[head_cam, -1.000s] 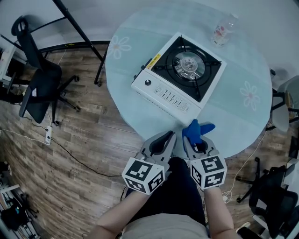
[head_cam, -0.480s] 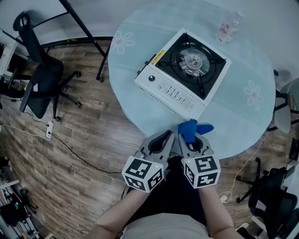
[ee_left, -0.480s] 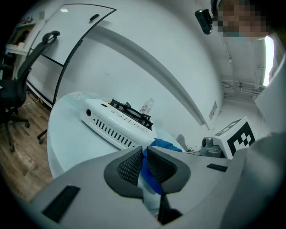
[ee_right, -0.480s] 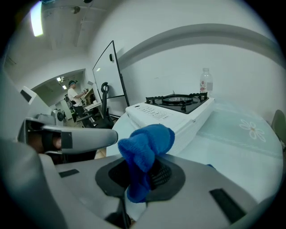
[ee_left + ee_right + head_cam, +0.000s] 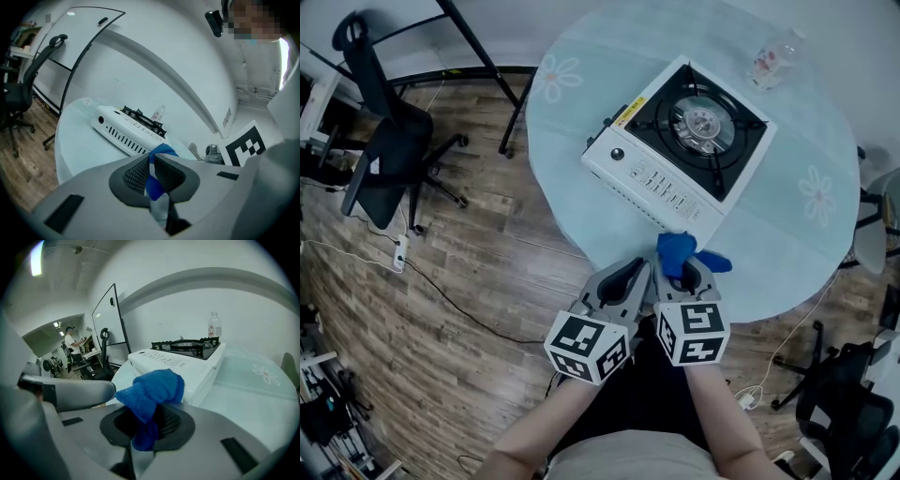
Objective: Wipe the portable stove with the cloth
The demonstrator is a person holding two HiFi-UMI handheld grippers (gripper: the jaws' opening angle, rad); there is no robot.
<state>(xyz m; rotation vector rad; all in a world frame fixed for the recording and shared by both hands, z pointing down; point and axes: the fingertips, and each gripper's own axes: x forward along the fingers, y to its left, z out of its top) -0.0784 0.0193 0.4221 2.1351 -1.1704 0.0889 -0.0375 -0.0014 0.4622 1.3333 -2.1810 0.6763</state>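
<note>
The white portable stove (image 5: 675, 141) with its black burner top stands on the round pale-blue table (image 5: 572, 187). A blue cloth (image 5: 678, 249) is bunched in my right gripper (image 5: 680, 272), which is shut on it just off the stove's front edge. In the right gripper view the cloth (image 5: 152, 390) bulges out of the right gripper (image 5: 150, 420), with the stove (image 5: 183, 357) close behind. My left gripper (image 5: 643, 270) sits beside it, shut, over the table's near rim. In the left gripper view, the left gripper (image 5: 151, 161) shows a thin slit with the cloth's blue (image 5: 161, 151) behind it.
A clear plastic bottle (image 5: 773, 58) stands behind the stove at the table's far right. A black office chair (image 5: 384, 159) and black stand legs (image 5: 478, 56) are on the wood floor to the left. Cables lie on the floor. Another chair (image 5: 862, 234) is at the right.
My right gripper, with the cloth in it, has slid left until it is next to the left gripper. The left gripper has hardly moved.
</note>
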